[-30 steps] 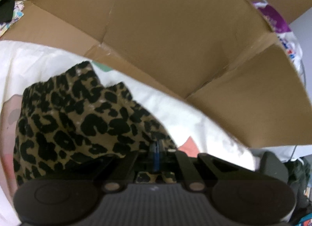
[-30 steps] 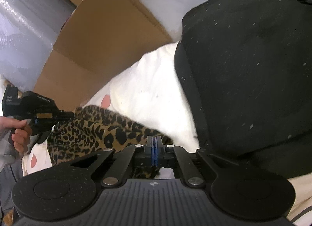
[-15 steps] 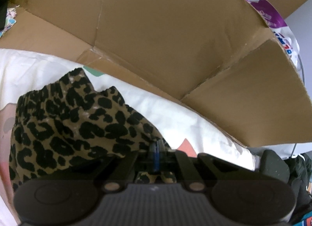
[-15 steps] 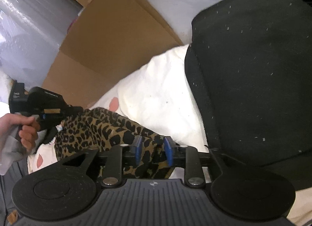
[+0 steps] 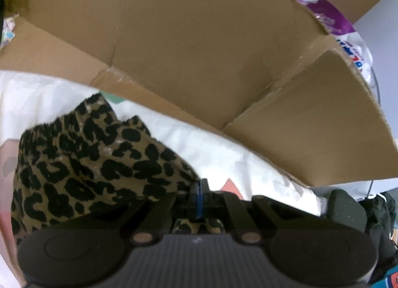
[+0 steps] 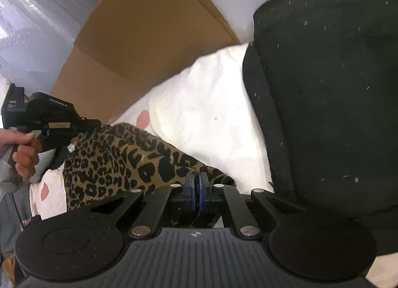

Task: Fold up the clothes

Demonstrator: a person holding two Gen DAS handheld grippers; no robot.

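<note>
A leopard-print garment (image 5: 82, 163) lies bunched on the white patterned bedding (image 5: 223, 153). My left gripper (image 5: 199, 194) is shut on its near right edge, and cloth shows under the pads. In the right wrist view the same garment (image 6: 119, 161) stretches from the left gripper (image 6: 93, 124), held by a person's hand (image 6: 23, 156), to my right gripper (image 6: 196, 189). The right gripper's blue pads are pressed together on the garment's right end, and more cloth shows below them.
A large flattened cardboard box (image 5: 199, 52) leans behind the bedding; the right wrist view shows it too (image 6: 139, 39). A big black garment (image 6: 323, 89) covers the bedding (image 6: 204, 114) on the right. Plastic bags (image 5: 348, 39) sit beyond the cardboard.
The right gripper was shut a second ago, stood open over the leopard cloth half a second ago, and is now shut on it again. The left gripper kept its hold and shifted only slightly.
</note>
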